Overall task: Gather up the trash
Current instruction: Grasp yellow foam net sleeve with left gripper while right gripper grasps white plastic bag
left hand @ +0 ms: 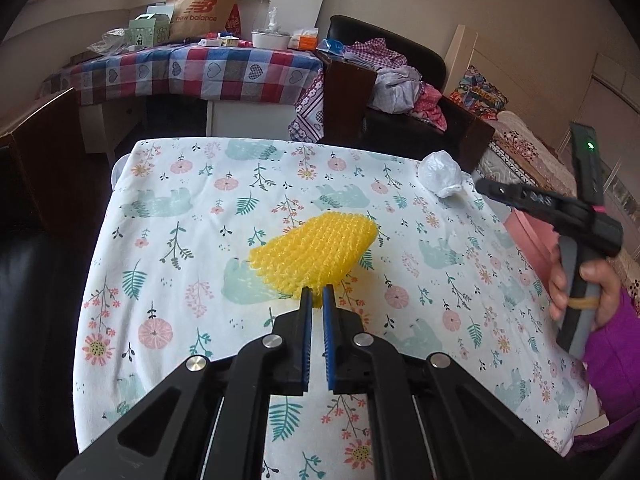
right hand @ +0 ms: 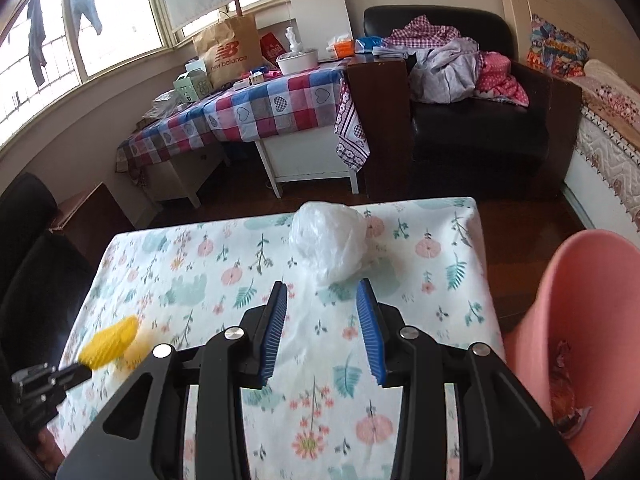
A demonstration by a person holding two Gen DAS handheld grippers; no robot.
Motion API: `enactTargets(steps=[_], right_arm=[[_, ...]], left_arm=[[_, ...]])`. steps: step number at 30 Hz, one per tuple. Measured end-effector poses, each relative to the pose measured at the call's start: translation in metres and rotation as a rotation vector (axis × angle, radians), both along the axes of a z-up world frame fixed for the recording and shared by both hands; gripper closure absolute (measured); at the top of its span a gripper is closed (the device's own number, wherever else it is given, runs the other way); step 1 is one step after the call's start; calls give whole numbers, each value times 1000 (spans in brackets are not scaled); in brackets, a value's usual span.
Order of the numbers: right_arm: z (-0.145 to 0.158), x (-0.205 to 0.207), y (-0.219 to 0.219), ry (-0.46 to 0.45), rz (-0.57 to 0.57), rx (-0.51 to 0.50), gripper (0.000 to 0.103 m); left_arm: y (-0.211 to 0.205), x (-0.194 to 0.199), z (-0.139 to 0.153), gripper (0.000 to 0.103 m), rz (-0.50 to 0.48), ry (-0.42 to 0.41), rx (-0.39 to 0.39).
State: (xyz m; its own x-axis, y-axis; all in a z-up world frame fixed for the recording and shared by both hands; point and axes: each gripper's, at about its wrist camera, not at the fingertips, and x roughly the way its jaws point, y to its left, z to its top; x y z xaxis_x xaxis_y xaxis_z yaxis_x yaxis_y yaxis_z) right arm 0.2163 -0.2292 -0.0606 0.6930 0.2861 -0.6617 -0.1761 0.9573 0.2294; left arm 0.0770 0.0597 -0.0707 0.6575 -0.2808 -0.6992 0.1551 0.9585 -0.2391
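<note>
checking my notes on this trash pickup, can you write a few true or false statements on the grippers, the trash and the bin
1. The left gripper is shut on the yellow foam mesh sleeve. True.
2. The right gripper grips the crumpled white plastic bag. False: it is open, the bag just ahead of its fingertips.
3. The pink plastic bin is empty. False: brownish scraps lie inside.
4. The bag sits on the floral tablecloth. True.

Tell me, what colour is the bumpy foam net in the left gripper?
Bright yellow foam net, clearest in the left wrist view.
</note>
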Motion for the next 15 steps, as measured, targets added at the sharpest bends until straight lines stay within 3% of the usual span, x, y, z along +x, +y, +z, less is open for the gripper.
enactTargets(steps=[11,12,13,15], right_arm=[[-30,47,10,64,-40,-50,66],[-31,47,10,62,-42,-47,67],[-32,47,10,58,-38,-41,83],[-32,45,11,57,-31,-53,84]], left_arm=[[6,2,-3,99,23,18,-38],[7,2,-2,99,25,16,-38],[7,2,-1,99,26,15,-36],[8,1,0,99,31,14,-32]])
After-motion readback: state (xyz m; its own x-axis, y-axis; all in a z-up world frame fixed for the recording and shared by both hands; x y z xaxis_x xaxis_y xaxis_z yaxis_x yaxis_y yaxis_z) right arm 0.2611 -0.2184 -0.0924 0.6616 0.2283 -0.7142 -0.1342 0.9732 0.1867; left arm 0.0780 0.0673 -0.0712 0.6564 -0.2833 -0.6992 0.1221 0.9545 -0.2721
